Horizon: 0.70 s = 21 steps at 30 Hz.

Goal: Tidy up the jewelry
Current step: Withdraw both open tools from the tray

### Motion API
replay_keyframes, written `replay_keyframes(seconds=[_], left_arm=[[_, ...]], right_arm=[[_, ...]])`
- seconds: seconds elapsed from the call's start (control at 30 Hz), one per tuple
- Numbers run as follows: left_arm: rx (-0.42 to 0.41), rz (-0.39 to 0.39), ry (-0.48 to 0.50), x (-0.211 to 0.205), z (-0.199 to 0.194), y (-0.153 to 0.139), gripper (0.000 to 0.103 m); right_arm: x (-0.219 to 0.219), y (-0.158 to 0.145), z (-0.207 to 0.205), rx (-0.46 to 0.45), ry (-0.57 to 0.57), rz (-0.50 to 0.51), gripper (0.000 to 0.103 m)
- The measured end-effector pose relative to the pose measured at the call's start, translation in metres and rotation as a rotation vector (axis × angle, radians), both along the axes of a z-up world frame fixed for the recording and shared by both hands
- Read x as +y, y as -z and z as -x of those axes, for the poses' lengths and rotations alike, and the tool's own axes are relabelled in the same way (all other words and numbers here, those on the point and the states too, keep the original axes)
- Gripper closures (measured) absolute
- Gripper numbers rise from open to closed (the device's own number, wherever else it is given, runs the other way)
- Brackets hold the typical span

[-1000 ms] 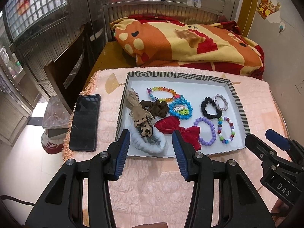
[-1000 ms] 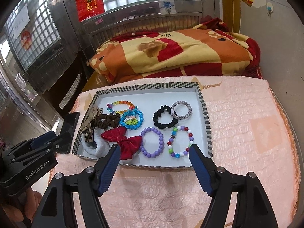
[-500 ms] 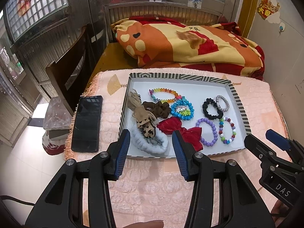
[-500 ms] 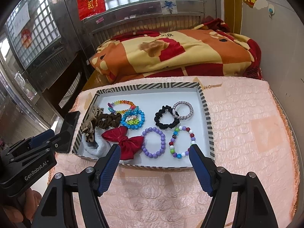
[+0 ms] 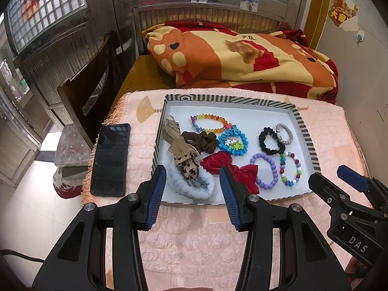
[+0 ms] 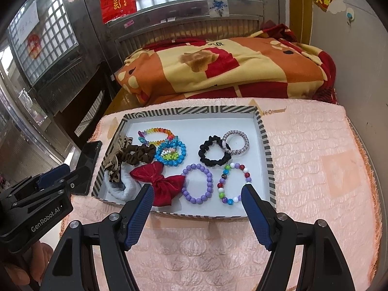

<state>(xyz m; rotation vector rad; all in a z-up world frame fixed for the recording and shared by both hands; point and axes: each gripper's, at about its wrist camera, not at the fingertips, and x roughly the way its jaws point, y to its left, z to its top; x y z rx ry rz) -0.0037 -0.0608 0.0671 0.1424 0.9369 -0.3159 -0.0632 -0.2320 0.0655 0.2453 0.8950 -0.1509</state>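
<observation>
Two hand-held grippers at the near edge, both empty: left hand-held gripper (image 5: pixel 192 191) parted to a moderate gap, low over the pink quilted cloth (image 5: pixel 194 242) on the counter, its blue pads framing the near left part of the striped tray (image 5: pixel 300 123); right hand-held gripper (image 6: pixel 197 206) spread wide, its pads just short of the tray's near rim.

Nearest inside the tray, at the left corner: a white fluffy scrunchie (image 5: pixel 191 188), with a leopard-print bow (image 5: pixel 180 155) draped over it and reaching toward the far left wall. Just right of those, a red bow (image 6: pixel 160 181), touching the scrunchie. Further right along the front row, a purple bead bracelet (image 6: pixel 197 184), then a multicoloured bead bracelet (image 6: pixel 234 183) near the right wall, the two just beside each other.

Behind the red bow, a brown scrunchie (image 6: pixel 139 154) against the leopard-print bow, and a blue bead bracelet (image 6: pixel 171 154) touching it. Right of these, a black scrunchie (image 6: pixel 213 152) overlapped by a silver bracelet (image 6: pixel 236 143). Farthest back among the jewelry, a rainbow bead bracelet (image 5: pixel 209 123), touching the blue one.

Left of the tray, on the cloth's fringe, a black phone (image 5: pixel 110 160) lying flat. Beyond the tray, a folded orange and red blanket (image 5: pixel 242 58).
</observation>
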Motion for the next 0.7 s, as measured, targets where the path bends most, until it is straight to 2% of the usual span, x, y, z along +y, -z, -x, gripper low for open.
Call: replay_keyframes(seconds=[0.7], left_arm=[[-0.002,-0.009,0.026,-0.010,0.002,0.007,0.058]], right_arm=[[-0.012,0.008,0.000,0.015,-0.005,-0.005,0.031]])
